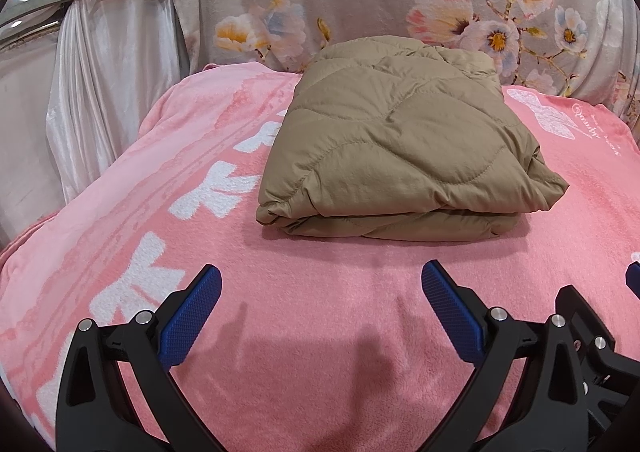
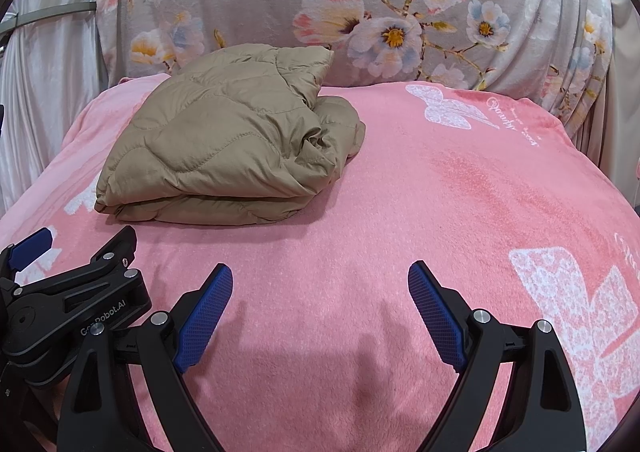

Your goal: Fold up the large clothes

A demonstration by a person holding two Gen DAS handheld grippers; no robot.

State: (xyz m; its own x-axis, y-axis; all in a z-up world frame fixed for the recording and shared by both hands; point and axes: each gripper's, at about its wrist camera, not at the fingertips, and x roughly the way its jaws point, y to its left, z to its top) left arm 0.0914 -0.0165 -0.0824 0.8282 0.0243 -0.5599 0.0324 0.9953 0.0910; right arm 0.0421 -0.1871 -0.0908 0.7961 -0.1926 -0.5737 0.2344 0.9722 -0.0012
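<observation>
Folded jacket left ahead of both idle tools

The tan quilted puffer jacket (image 1: 400, 139) is seen folded compactly on the pink fleece blanket (image 1: 320, 332), ahead of the left tool (image 1: 320, 308) and ahead-left of the right tool (image 2: 320, 312); both are spread, empty, presumably because folding is judged finished.

Bare pink blanket (image 2: 460, 187) right of the folded jacket (image 2: 224, 139) (floral backrest (image 2: 260, 3) behind).

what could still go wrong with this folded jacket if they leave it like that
The puffy tan jacket is folded in thick layers, and its right side looks bunched and loose, so it may spring open. Both the left tool and the right tool hang open above the pink blanket, so nothing holds the fold down.
</observation>
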